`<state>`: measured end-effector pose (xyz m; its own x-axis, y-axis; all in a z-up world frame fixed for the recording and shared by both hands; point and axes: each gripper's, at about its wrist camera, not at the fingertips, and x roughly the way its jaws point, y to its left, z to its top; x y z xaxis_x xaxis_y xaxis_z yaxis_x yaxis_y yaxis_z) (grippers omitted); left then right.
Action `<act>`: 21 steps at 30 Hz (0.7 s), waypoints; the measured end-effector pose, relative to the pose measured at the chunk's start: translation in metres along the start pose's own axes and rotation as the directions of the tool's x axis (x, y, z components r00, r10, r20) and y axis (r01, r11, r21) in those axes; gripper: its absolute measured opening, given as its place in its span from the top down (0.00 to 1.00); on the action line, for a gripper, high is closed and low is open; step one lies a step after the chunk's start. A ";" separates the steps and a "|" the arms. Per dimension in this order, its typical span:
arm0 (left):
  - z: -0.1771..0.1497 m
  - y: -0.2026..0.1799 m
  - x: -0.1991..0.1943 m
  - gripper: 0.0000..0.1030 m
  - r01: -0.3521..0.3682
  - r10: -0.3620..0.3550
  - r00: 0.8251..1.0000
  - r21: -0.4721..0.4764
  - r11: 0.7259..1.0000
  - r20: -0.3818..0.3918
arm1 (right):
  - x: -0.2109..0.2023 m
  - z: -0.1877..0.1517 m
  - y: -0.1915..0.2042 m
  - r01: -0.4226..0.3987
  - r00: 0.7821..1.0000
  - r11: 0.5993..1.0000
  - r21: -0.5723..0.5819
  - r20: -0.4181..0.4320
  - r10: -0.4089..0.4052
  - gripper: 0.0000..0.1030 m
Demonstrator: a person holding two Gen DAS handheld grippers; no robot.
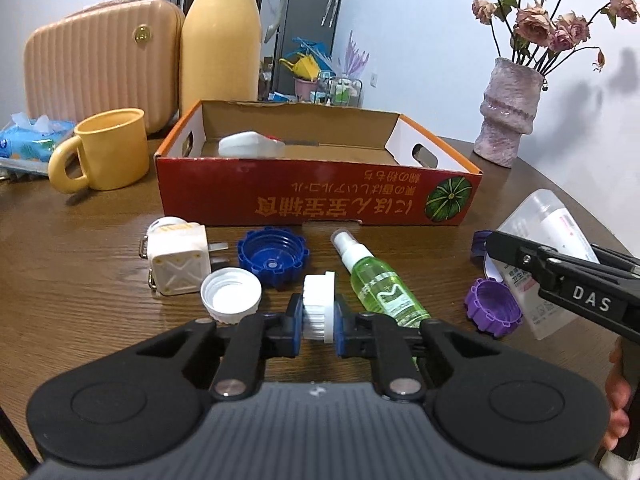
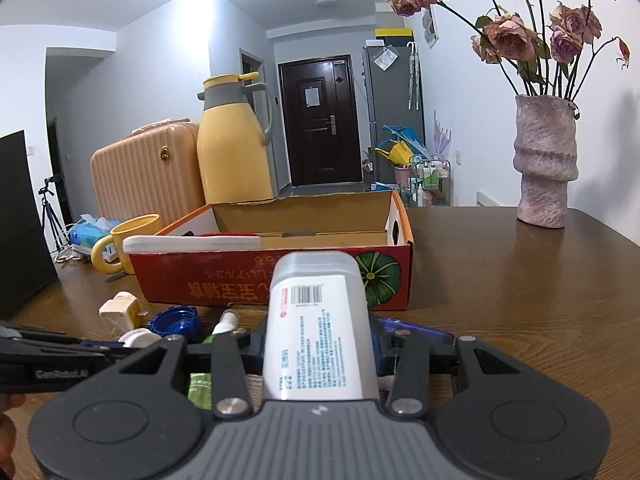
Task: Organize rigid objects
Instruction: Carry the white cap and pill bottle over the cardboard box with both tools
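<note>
**Both grippers loaded, box dead ahead**

I have a small white brush point(image 1: 319, 305) pinched between the blue pads of my left gripper point(image 1: 319, 322); its long axis runs away from me, straight along the fingers, and it sits low over the wooden table point(image 1: 92, 276). My right gripper point(image 2: 320, 354) is clamped on a white labelled bottle point(image 2: 318, 320), whose long axis also points forward, barcode end leading and bottom toward the red cardboard box point(image 2: 276, 276).

The relation that matters: the box point(image 1: 316, 196) lies directly ahead of both grippers, its long side facing me, open top up. From the left wrist view its near wall stands just beyond the brush tip, with a row of loose things between and beside: a blue cap point(image 1: 273, 258), a white cap point(image 1: 231, 292), a white plug adapter point(image 1: 178, 258), a green spray bottle point(image 1: 374, 276) lying with its nozzle toward the box, and a purple cap point(image 1: 494, 308).

I judge the left hand nearer the box's middle, the right nearer its right-hand end. Either load must rise above the wall before travelling forward. One white object point(image 1: 250, 144) already lies inside at the left rear, so I would aim for the bare floor to its right.
</note>
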<state>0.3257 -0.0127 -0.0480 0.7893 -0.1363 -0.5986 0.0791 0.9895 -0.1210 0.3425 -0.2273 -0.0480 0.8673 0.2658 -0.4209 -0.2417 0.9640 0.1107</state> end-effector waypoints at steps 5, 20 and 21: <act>0.000 0.000 -0.008 0.85 -0.013 0.013 1.000 0.006 1.000 0.027 | 0.002 -0.001 0.001 0.011 1.000 1.000 -0.002 -0.003 -0.011 0.59; 0.022 0.004 -0.036 0.85 -0.017 0.017 0.992 -0.001 1.000 0.122 | -0.001 0.007 0.008 0.007 1.000 1.000 0.009 0.019 -0.007 0.59; 0.027 0.004 -0.038 0.85 -0.020 0.019 0.991 0.001 1.000 0.133 | -0.001 0.009 0.008 0.008 1.000 1.000 0.008 0.021 -0.008 0.59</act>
<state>0.3120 -0.0026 -0.0044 0.8645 -0.1096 -0.4906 0.0640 0.9920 -0.1088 0.3433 -0.2195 -0.0388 0.8783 0.2584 -0.4023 -0.2316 0.9660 0.1148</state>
